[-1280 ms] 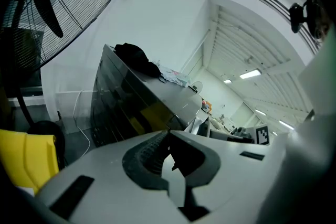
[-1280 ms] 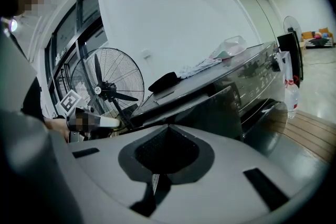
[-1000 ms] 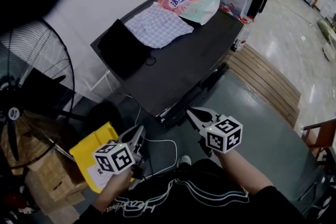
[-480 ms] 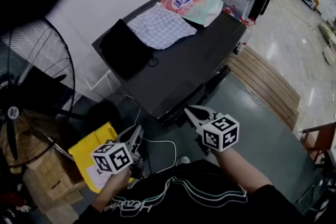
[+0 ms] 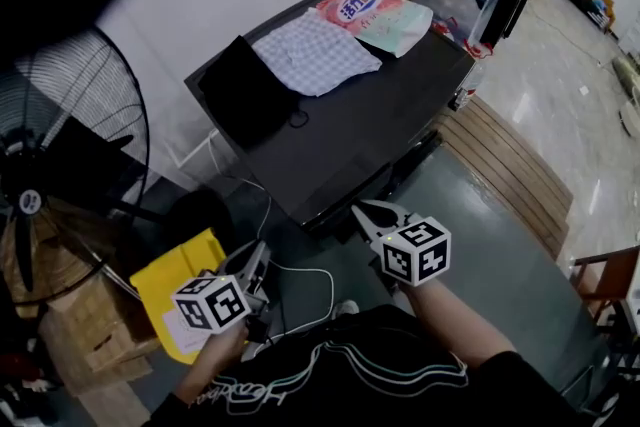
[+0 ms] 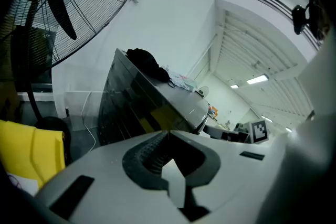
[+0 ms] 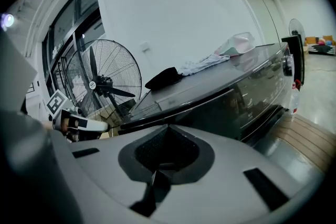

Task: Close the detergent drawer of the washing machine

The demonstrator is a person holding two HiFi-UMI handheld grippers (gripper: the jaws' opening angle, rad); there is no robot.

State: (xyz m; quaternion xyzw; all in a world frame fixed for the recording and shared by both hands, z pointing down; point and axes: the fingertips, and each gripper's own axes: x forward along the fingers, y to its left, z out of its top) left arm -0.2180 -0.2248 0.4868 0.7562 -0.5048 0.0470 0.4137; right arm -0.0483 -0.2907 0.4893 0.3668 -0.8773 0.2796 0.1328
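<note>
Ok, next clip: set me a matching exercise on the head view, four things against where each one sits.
Things:
1. checked cloth
2. pink packet
3. yellow bag
4. standing fan

Places:
A. on the floor, by the left gripper
B. on the washing machine top, at its far end
C. left of the machine, off its top
D. on the machine top, between the black cloth and the packet

Pairs: 1-D, 2-B, 3-A, 4-C.
</note>
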